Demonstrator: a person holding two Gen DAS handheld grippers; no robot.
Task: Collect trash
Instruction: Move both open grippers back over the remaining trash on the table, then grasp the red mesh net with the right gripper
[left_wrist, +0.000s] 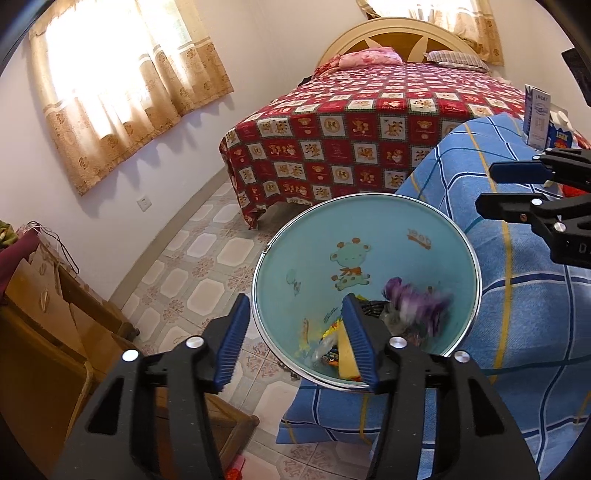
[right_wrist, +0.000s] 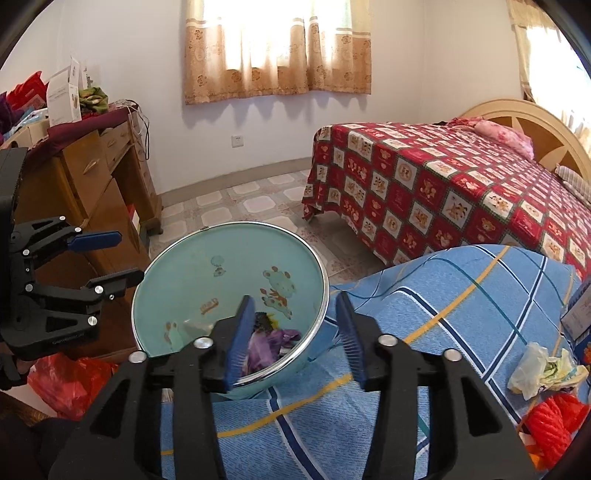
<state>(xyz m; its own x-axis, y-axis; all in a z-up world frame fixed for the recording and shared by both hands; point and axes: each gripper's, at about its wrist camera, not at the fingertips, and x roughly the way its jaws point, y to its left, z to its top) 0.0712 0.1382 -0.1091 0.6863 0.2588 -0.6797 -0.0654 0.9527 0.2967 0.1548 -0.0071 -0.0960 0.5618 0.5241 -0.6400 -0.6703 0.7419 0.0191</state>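
At lower centre, the left gripper (left_wrist: 295, 339) is hovering with fingers spread, empty, over the round turquoise cartoon-printed trash bin (left_wrist: 314, 258) holding purple wrapper scraps (left_wrist: 417, 302); the right gripper (right_wrist: 295, 339) is gaping likewise beside the blue plaid bedspread (right_wrist: 461, 295).

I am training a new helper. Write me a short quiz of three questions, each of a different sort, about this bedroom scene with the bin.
1. True or false: the left gripper holds a piece of trash.
2. Which picture is printed inside the light blue bin?
A. a cartoon animal
B. a red car
C. a sunflower
3. Fill in the missing word: the crumpled pale wrapper lies on the blue checked ____, not in the bin.

Key
1. False: both it and the right gripper are open, with nothing between the fingers.
2. A
3. cloth
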